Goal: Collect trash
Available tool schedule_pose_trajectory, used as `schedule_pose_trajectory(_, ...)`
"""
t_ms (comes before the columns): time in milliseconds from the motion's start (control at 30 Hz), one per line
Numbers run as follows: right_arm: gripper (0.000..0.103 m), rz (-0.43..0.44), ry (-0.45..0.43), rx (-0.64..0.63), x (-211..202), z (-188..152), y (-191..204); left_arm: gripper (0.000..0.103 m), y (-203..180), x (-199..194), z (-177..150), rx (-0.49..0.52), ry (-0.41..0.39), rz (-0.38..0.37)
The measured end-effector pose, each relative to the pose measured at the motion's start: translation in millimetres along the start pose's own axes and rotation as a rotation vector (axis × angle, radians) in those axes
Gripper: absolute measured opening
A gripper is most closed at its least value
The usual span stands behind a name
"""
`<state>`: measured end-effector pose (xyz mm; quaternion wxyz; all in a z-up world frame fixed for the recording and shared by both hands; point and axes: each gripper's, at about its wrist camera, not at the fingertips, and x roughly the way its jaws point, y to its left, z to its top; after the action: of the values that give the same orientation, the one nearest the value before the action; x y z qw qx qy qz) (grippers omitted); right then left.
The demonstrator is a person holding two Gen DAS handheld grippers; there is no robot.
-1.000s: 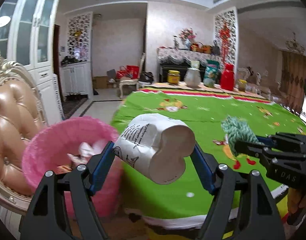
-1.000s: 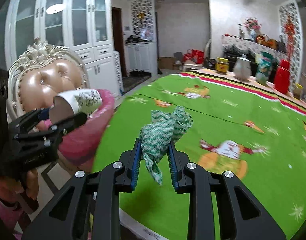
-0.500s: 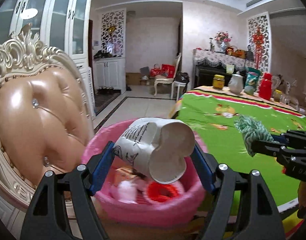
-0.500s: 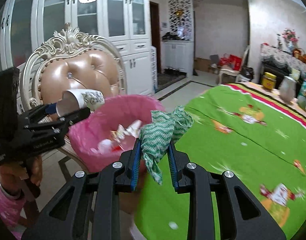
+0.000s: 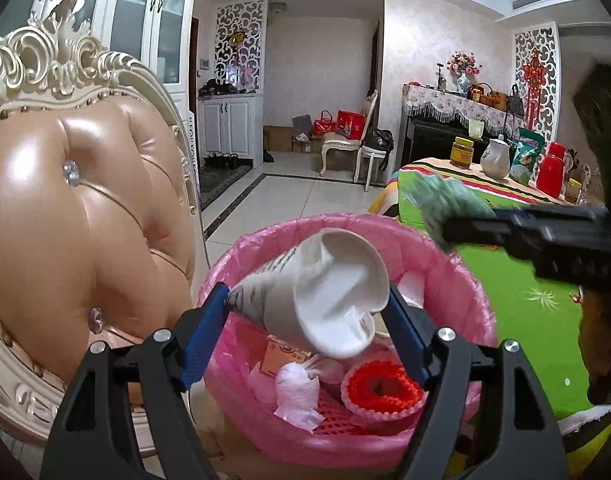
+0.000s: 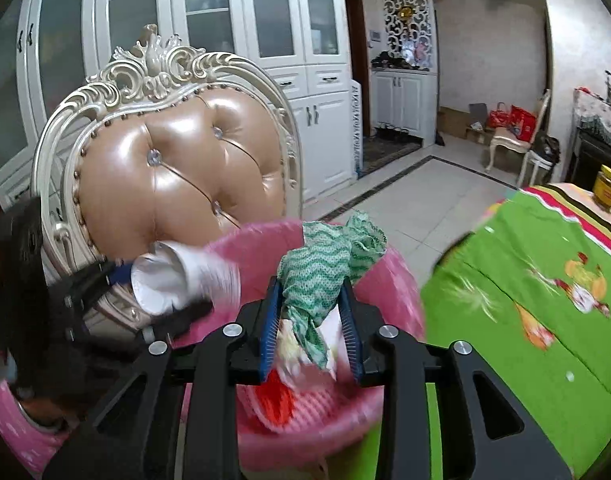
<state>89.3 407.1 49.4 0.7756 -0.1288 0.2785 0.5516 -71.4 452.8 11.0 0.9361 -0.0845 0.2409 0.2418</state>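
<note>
A crumpled white paper cup lies on its side between the blue pads of my left gripper, right over the pink trash bin. Both pads still touch it while the jaws begin opening. The green-and-white wavy cloth sits bunched between the pads of my right gripper, whose jaws are opening; the cloth still touches both pads and hangs over the bin's rim. In the right wrist view the cup shows blurred at left. From the left wrist, the right gripper comes in from the right with the cloth.
The bin holds a red knitted ring, a wad of white tissue and paper scraps. An ornate tan leather chair stands just behind and left of the bin. The green-covered table lies to the right, with jars and a jug at its far end.
Both grippers swung left from above the table to over the pink bin by the chair. The right gripper's pads now stand slightly wider around the cloth.
</note>
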Motion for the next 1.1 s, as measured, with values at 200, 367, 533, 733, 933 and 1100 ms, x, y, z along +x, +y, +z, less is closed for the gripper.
schedule_pose_trajectory(200, 0.070, 0.027, -0.082, 0.054, -11.6, 19.0, -1.0, 0.094, -0.1, -9.1, -13.0, 0.028, 0.003, 0.043)
schedule_pose_trajectory(367, 0.070, -0.051, -0.128, 0.063, -58.7, 2.3, -3.7, 0.098, -2.7, -24.8, -17.2, 0.073, -0.029, 0.088)
schedule_pose_trajectory(533, 0.079, -0.178, -0.142, 0.069, -105.6, -31.1, -1.7, 0.098, -25.9, -51.2, -11.4, 0.121, -0.112, 0.069)
schedule_pose_trajectory(733, 0.085, -0.239, -0.174, 0.093, -157.1, -74.0, -0.5, 0.098, -61.6, -85.1, -12.3, 0.223, -0.166, 0.066)
schedule_pose_trajectory(933, 0.085, -0.287, -0.161, 0.128, -179.7, -123.8, 1.4, 0.098, -84.9, -114.7, -37.0, 0.178, -0.140, 0.087)
schedule_pose_trajectory(1100, 0.085, -0.328, -0.117, 0.141, -179.6, -155.0, 2.0, 0.098, -97.6, -125.2, -60.3, 0.147, -0.119, 0.061)
